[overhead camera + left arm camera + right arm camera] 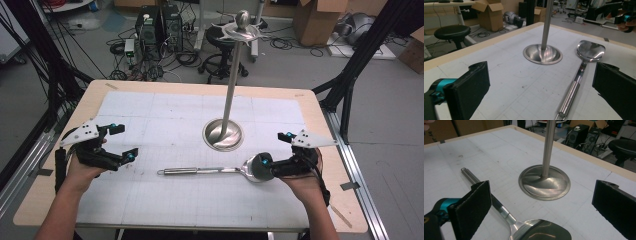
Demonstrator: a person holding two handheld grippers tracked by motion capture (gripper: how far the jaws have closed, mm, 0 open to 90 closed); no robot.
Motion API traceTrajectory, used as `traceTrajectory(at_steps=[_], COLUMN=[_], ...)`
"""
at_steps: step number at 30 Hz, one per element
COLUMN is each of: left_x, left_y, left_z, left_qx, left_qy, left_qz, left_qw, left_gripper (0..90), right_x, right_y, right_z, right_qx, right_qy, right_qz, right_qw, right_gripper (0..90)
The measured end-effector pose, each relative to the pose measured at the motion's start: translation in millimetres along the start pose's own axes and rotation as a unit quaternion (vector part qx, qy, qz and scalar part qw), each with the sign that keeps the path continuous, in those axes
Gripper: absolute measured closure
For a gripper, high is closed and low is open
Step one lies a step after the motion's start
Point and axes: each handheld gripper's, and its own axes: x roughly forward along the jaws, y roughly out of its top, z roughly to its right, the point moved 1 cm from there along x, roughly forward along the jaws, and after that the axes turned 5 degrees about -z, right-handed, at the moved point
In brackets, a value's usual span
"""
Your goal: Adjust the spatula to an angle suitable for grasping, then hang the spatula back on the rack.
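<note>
A steel spatula (200, 171) lies flat on the white gridded mat, its handle pointing left and its broad head (247, 169) to the right. My right gripper (274, 149) stands open just over that head; in the right gripper view the head (541, 231) lies low between the two black pads (471, 207) without touching them. My left gripper (126, 141) is open at the left of the mat, apart from the handle's end, with nothing between its pads. In the left gripper view the spatula (574, 87) runs ahead toward the right.
A metal stand rises from a round dished base (223, 135) at the mat's middle, its pole (231, 90) topped by a hooked disc. The wooden table (320, 115) ends close on all sides. A stool (220, 60), computers and cardboard boxes sit on the floor beyond.
</note>
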Motion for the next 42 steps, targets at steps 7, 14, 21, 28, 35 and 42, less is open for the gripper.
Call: traceTrajectory(at_steps=[7,14,21,28,35,42], left_x=[0.0,0.6,-2.6,-6.9,-12.8,-13.0], left_y=[0.2,0.5,0.3,-7.1,-12.4,-12.0], left_z=[-1.1,-0.6,-3.4,-5.4,-10.7,-10.4], left_qx=[0.0,0.0,-0.003,-0.01,-0.02,-0.019], left_qy=[-0.004,-0.001,0.011,0.022,0.038,0.036], left_qz=[0.006,0.008,0.011,0.002,0.0,0.004], left_qw=[1.0,1.0,0.9999,0.9997,0.9991,0.9992], left_gripper=[1.7,1.7,1.7,1.7,1.7,1.7], right_x=[-0.6,-4.6,-5.0,-4.4,8.1,30.5], right_y=[-0.4,-0.3,0.7,10.4,26.9,41.0], right_z=[1.6,0.8,-1.3,-0.6,-9.4,-18.6], right_qx=[0.0,0.003,-0.004,-0.017,-0.039,-0.068], right_qy=[0.0,0.0,0.003,0.01,0.03,0.061], right_qz=[0.001,0.006,0.005,0.009,-0.015,-0.049], right_qw=[1.0,1.0,1.0,0.9998,0.9987,0.9946], right_gripper=[1.4,1.4,1.4,1.4,1.4,1.4])
